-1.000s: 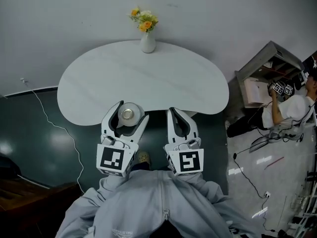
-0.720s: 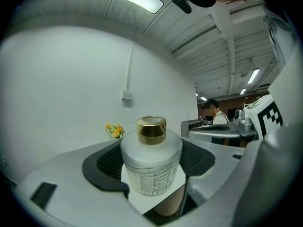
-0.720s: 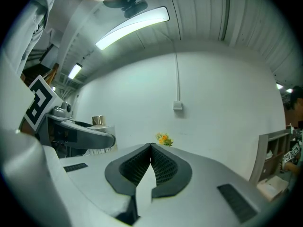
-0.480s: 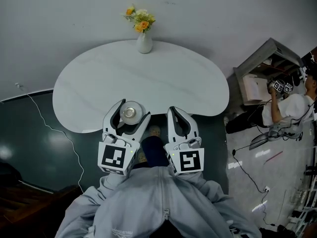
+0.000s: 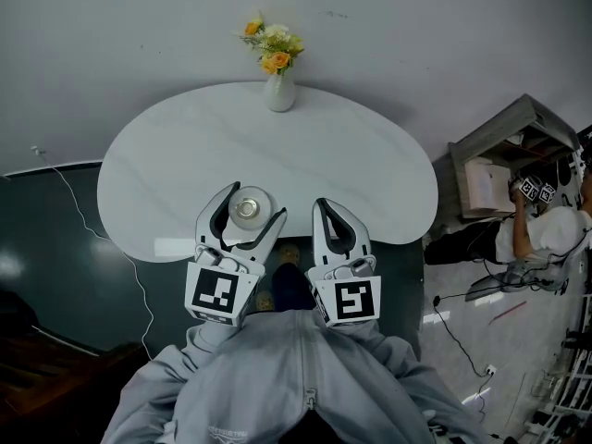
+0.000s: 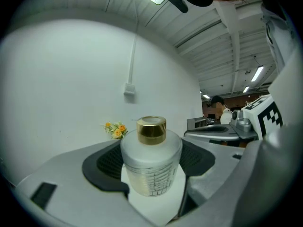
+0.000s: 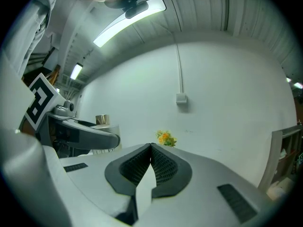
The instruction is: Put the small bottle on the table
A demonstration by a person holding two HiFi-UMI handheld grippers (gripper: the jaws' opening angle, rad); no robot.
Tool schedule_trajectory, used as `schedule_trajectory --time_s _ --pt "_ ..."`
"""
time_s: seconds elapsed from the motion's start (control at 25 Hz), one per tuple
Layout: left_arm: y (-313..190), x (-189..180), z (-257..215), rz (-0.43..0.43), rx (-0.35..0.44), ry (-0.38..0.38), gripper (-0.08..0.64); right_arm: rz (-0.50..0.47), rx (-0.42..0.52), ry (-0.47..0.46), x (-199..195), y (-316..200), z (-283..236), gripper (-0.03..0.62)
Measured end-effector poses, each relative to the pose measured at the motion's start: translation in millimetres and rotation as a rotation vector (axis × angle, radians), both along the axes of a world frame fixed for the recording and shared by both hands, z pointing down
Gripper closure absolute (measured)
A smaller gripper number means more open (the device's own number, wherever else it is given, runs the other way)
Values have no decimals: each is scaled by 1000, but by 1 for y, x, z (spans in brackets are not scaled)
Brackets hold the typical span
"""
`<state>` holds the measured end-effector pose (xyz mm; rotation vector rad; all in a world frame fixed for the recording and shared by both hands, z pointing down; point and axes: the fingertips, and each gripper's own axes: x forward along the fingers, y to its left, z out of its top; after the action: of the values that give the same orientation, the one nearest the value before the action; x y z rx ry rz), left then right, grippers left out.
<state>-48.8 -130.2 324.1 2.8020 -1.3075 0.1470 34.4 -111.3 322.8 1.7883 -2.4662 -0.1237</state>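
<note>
Left gripper view: small bottle [image 6: 151, 162] — frosted white, gold-capped, upright.

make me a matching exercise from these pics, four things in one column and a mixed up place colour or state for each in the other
Things:
1. bottle
2. right gripper
3. vase of flowers
4. bottle cap

Place, colour or state:
a. gold
b. standing at the far edge of the table
c. jaws together, nothing between them
d. clamped upright between the jaws of the left gripper

Pairs: 1-d, 2-c, 3-b, 4-a
</note>
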Motion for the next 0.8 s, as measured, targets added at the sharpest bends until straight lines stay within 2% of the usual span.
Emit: schedule_trajectory --time_s 0.36,0.6,0.8 --pt "-72 26 7 -38 1 6 227 -46 -2 18 23 -76 7 566" --pt "-111 44 12 -70 0 9 227 -86 -18 -34 34 -119 9 566" --pt "-131 51 16 -101 -10 0 227 -130 -18 -36 39 -142 11 566"
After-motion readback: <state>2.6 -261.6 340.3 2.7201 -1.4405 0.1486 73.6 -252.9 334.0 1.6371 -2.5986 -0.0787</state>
